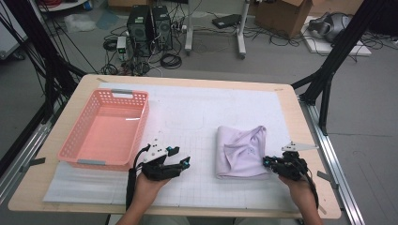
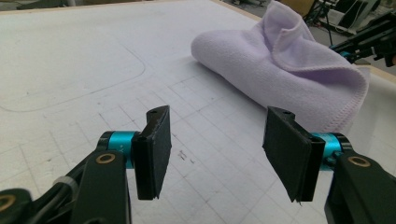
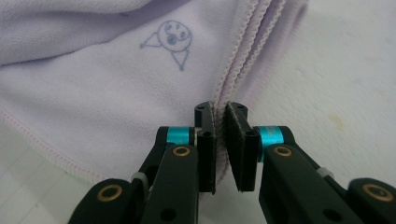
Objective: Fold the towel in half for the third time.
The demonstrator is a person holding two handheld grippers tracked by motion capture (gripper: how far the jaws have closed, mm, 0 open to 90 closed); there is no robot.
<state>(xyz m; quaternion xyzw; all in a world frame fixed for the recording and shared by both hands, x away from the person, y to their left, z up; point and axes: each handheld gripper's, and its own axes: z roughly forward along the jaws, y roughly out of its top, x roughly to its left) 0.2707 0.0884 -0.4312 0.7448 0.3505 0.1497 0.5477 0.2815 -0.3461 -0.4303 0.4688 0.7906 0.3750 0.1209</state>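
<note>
No readable text or brand anywhere on my end; the only marking is a little drawn face with two triangles on the lilac towel (image 3: 116,70). That towel (image 1: 241,151) lies loosely folded on the white gridded mat (image 1: 197,117), right of centre, well apart from the pink basket (image 1: 106,129) at the left. My right gripper (image 3: 220,140) lies low at the towel's right edge, jaws nearly together and pinching the stitched hem layers. My left gripper (image 2: 215,154) hovers over bare mat left of the towel, jaws wide apart, holding nothing, pointed toward the cloth.
</note>
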